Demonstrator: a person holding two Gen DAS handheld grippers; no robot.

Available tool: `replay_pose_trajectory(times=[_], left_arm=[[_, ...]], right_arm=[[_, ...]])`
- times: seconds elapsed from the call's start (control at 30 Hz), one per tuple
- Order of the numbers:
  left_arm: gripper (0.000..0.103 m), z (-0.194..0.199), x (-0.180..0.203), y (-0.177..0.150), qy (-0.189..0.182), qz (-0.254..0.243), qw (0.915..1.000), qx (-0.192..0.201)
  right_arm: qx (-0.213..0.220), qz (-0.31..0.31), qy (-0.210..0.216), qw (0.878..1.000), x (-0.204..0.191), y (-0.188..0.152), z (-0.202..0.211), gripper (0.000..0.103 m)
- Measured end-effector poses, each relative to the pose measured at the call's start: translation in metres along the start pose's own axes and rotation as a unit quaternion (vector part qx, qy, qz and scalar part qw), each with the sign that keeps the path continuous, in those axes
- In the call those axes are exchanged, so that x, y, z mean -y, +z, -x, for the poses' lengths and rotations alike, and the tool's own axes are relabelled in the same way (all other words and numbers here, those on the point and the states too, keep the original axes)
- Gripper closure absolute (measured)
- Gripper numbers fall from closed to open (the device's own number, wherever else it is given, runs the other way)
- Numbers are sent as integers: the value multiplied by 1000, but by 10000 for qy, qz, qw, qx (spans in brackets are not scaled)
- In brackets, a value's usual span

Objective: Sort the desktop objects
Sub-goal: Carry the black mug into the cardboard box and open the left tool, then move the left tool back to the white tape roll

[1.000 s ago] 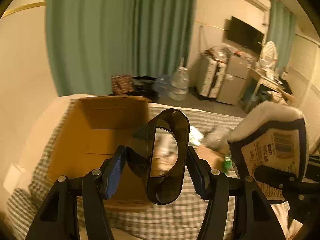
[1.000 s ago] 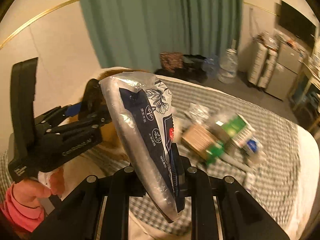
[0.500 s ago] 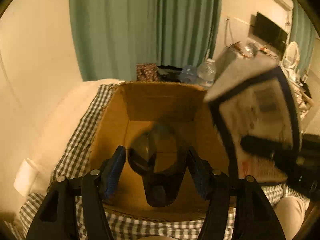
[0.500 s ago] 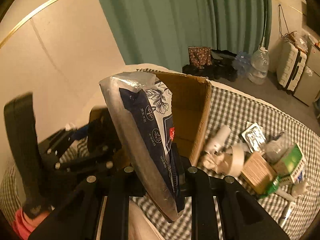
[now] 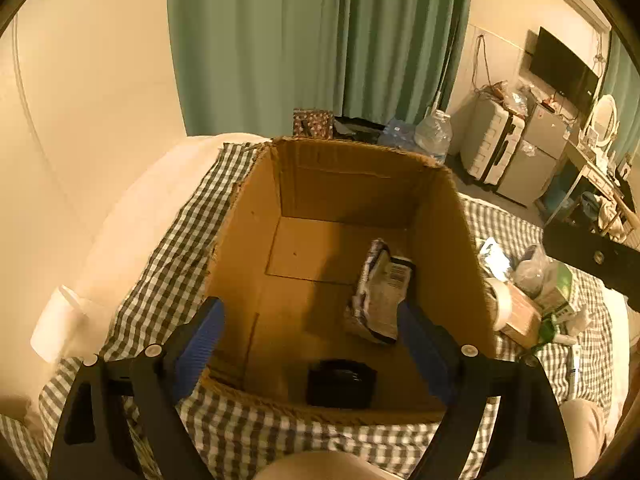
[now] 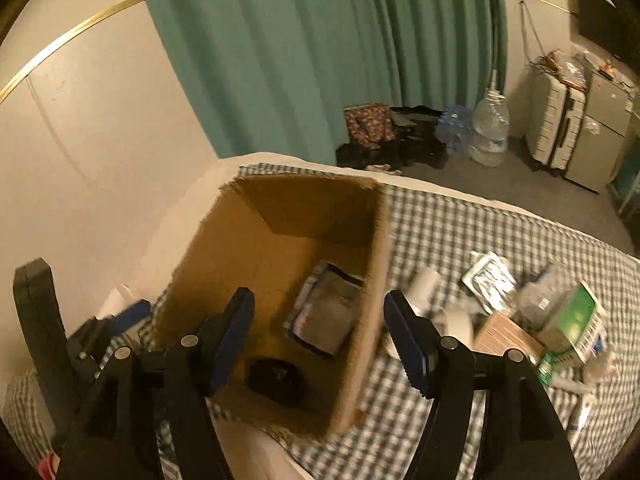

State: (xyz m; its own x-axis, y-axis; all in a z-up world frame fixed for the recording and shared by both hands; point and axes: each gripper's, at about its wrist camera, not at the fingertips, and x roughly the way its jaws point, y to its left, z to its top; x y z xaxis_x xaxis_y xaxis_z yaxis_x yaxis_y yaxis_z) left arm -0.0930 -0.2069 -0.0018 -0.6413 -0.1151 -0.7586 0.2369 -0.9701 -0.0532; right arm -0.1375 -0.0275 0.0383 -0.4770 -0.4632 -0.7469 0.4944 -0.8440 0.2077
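Note:
An open cardboard box [image 5: 344,184] [image 6: 224,256] stands on the checked cloth. On its floor lie a dark oval mirror [image 5: 340,388] [image 6: 276,376] near the front wall and a blue-and-white packet [image 5: 380,300] [image 6: 328,312] by the right wall. My left gripper [image 5: 312,336] hovers over the box, its jaws opening, with nothing gripped between its blue pads. My right gripper [image 6: 320,336] hangs over the box's right wall, jaws opening too and holding nothing. Part of the left gripper's black body shows at the lower left of the right wrist view.
Right of the box a heap of loose items lies on the cloth: a tape roll [image 6: 456,320], a brown carton [image 6: 508,336], a green box [image 6: 576,316], a foil pack [image 6: 488,280] and tubes. A white cylinder [image 5: 56,328] sits at the left. A knee shows below.
Both grippers swung over the box and opened. The mirror left the left gripper and the packet left the right one; both now lie inside the box.

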Motion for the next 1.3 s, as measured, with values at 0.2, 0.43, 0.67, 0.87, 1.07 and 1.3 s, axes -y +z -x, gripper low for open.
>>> replay_pose_trajectory(times=[0.2,0.43,0.67,0.87,1.07,1.3], left_arm=[[3,38,44,-9,-291,-117,9994,177],[0,64,135,-37,-765,-576,9947,380],[0,41,209,-66,-797,-792,9935,162],[0,4,238,-80,-631,-828,9946,-4],[0,-38,248,-75,-394,-799,9960,-117],[0,-82,250,-58,-174,-686,9968,-361]], right_arm=[[379,-203,-582,9974,51,-21,63,36],[522,-685,-1528,9845,138,-71,127,35],[170,-1423,-1909,9711,226,-139,143,35],[-177,-2093,-2150,9538,295,-178,127,35],[-824,-2247,-1946,9512,335,-199,68,35],[-1836,-2152,-1462,9479,351,-208,9,39]])
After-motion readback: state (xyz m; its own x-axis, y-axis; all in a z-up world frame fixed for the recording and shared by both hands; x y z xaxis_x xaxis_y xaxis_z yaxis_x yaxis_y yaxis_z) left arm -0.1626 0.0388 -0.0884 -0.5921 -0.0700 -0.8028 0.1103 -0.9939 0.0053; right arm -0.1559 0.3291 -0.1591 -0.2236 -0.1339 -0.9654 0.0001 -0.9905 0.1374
